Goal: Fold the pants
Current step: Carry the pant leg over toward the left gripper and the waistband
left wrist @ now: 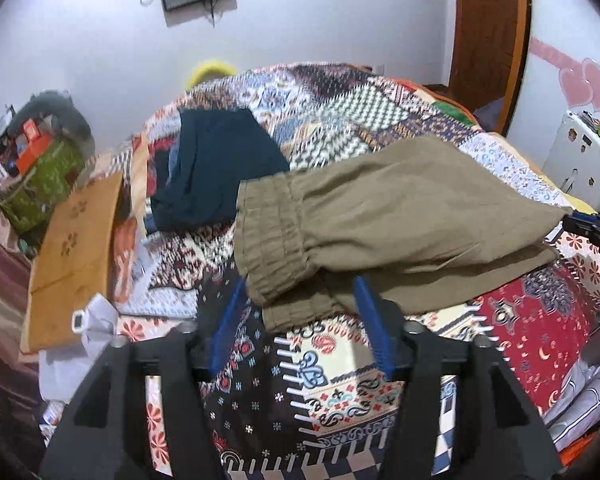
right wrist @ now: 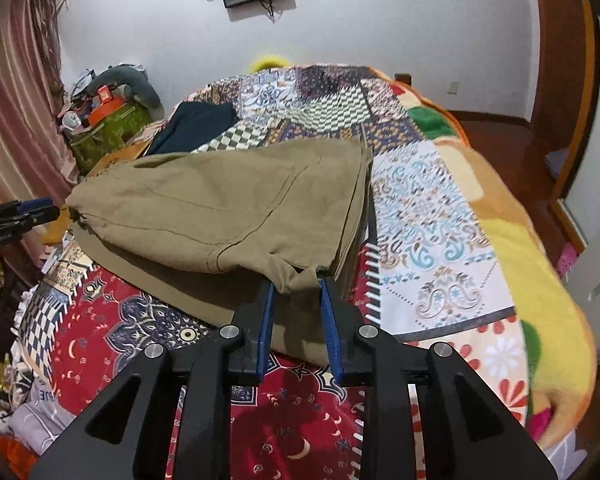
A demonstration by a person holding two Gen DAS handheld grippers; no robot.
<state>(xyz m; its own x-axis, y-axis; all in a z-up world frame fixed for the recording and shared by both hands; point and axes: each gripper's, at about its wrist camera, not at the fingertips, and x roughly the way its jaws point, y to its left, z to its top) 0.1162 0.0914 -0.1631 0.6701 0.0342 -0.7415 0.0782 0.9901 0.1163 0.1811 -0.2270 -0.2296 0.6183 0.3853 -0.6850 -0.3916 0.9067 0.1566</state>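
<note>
Khaki pants (left wrist: 400, 216) lie folded over on the patterned bedspread (left wrist: 340, 380); they also show in the right wrist view (right wrist: 220, 208). My left gripper (left wrist: 300, 292) stands at the elastic waistband end; its blue pads (left wrist: 370, 320) are wide apart with the waistband edge draped between them. My right gripper (right wrist: 297, 280) is at the other end, its blue pads (right wrist: 329, 312) parted around a bunched corner of the fabric. The right gripper's tip shows at the far right of the left wrist view (left wrist: 592, 226), and the left gripper's tip at the far left of the right wrist view (right wrist: 24, 210).
A dark navy folded garment (left wrist: 216, 168) lies on the bed beyond the pants. An orange mat (left wrist: 72, 256) and a green box (left wrist: 40, 188) of clutter are at the left. A white cabinet (left wrist: 580, 164) stands at the right. A wooden door (left wrist: 488, 20) is behind.
</note>
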